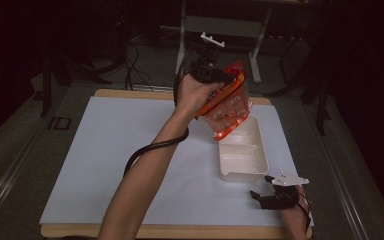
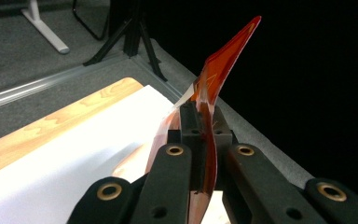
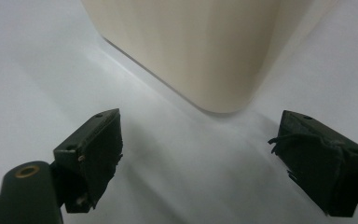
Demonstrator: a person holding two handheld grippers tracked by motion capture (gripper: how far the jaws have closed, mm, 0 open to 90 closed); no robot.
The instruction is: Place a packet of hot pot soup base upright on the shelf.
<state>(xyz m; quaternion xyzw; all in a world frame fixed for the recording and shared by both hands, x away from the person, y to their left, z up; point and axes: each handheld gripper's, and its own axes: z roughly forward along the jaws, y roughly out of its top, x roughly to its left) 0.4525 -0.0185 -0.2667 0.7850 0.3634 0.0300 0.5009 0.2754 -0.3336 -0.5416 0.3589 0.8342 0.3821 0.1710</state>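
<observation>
The left gripper (image 1: 219,76) pinched the orange snack bag (image 1: 227,102) by its edge, tilted over the far compartment of the cream divided tray (image 1: 243,167) below it. The right gripper (image 1: 266,189) lay spread just before the tray's near corner. Pouring seemed underway; next, likely a steeper tip.

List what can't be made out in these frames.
- High view: what the orange bag holds; dim light and the hand cover it.
- Left gripper view: the bag's print; left gripper shows it edge-on.
- Right gripper view: inside of the cream tray; top edge cuts it, right gripper sits low.
</observation>
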